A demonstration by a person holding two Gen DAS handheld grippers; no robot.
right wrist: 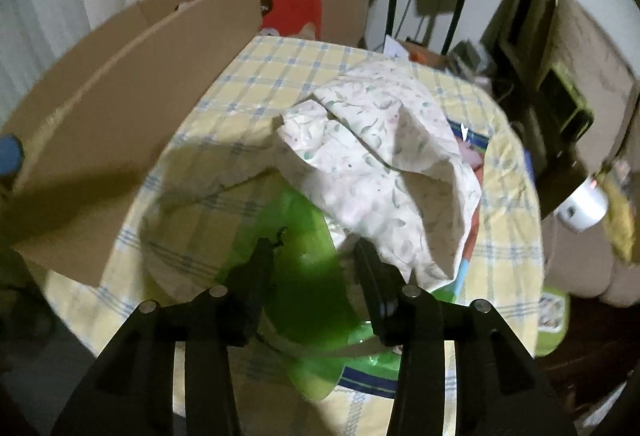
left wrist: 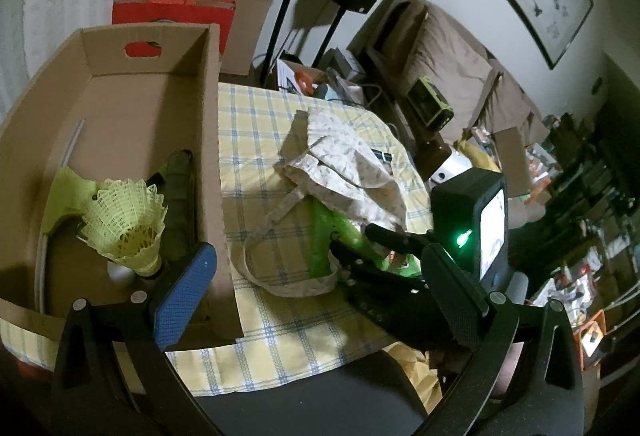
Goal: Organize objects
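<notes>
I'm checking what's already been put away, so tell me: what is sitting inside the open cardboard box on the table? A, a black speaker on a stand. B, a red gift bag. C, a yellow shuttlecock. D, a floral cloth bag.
C: the left wrist view shows a yellow shuttlecock standing inside the cardboard box, while the floral cloth bag lies outside it on the checked tablecloth.

Checked-cloth table [left wrist: 256, 124] with cardboard box [left wrist: 120, 84], floral cloth bag [left wrist: 344, 156], green plastic [right wrist: 304, 276].
</notes>
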